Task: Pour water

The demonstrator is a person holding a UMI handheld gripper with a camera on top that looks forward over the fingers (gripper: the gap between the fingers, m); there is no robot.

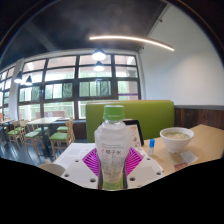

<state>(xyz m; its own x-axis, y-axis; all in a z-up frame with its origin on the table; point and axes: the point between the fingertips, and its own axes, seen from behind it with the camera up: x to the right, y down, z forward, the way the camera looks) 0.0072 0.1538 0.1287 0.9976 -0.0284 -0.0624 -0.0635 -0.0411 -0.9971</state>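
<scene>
A clear plastic water bottle (113,148) with a green cap and a white label stands upright between my gripper's (113,163) fingers. Both pink pads (92,161) press against its sides, so the gripper is shut on it. The bottle's base is hidden below the fingers, so I cannot tell whether it rests on the table. A white bowl (177,138) sits on the wooden table (205,150) ahead and to the right of the bottle.
A small blue object (152,143) lies on the table between the bottle and the bowl. A green bench back (145,115) stands behind the table. Tables and chairs (40,133) stand to the left by large windows.
</scene>
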